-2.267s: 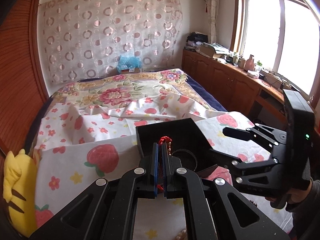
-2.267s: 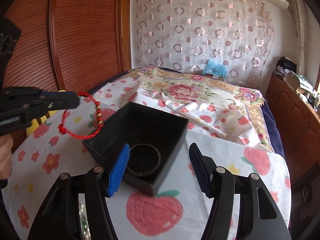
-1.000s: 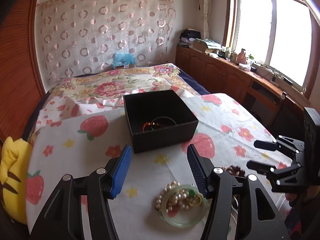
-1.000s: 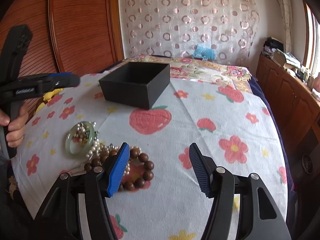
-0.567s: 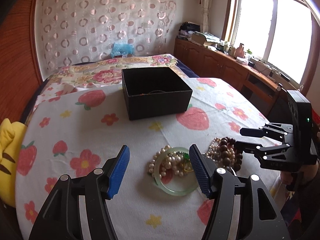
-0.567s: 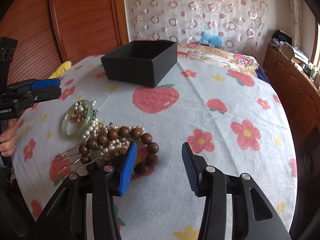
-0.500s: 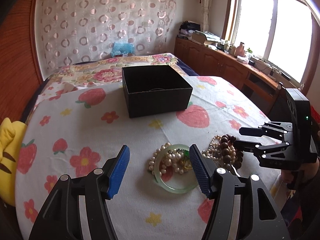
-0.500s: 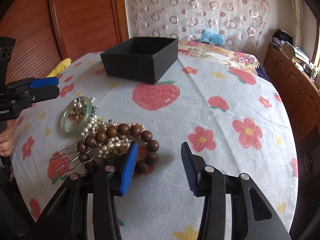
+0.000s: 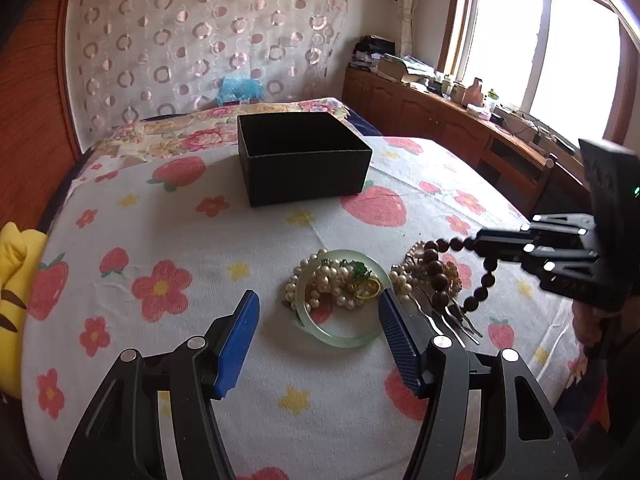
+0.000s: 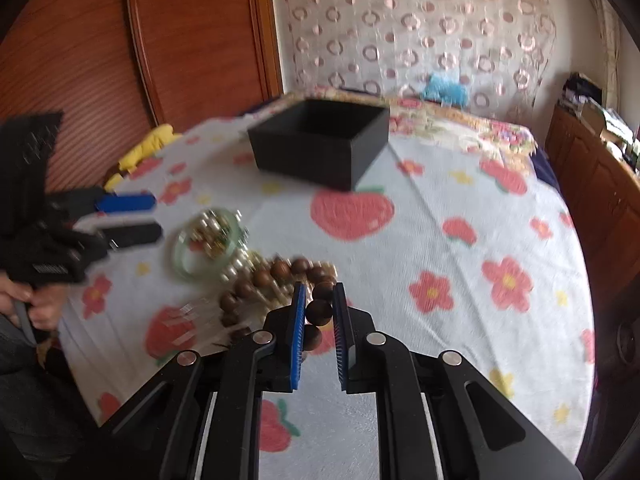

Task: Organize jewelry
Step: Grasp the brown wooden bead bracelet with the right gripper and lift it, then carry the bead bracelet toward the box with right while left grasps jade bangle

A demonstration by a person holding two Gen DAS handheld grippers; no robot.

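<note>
A black open box point(image 9: 304, 160) stands at the far middle of the strawberry tablecloth; it also shows in the right wrist view point(image 10: 320, 148). A pile of jewelry lies nearer: a pale green bangle point(image 9: 340, 332) with a pearl string point(image 9: 320, 276) and a gold ring point(image 9: 366, 288) inside it, and metal hairpins point(image 9: 448, 312). My right gripper point(image 10: 318, 312) is shut on a brown wooden bead bracelet point(image 10: 320, 310) and lifts one side of it off the pile point(image 9: 440, 264). My left gripper point(image 9: 316, 320) is open and empty just in front of the bangle.
A yellow plush toy point(image 9: 16, 248) lies at the table's left edge. A flowered bed point(image 9: 192, 136) lies behind the box. Wooden cabinets point(image 9: 440, 120) run along the right under the window. A wooden wardrobe point(image 10: 160, 40) stands on the left.
My right gripper has closed on the wooden bead bracelet and raised part of it. My left gripper has moved a little closer to the bangle and stays open.
</note>
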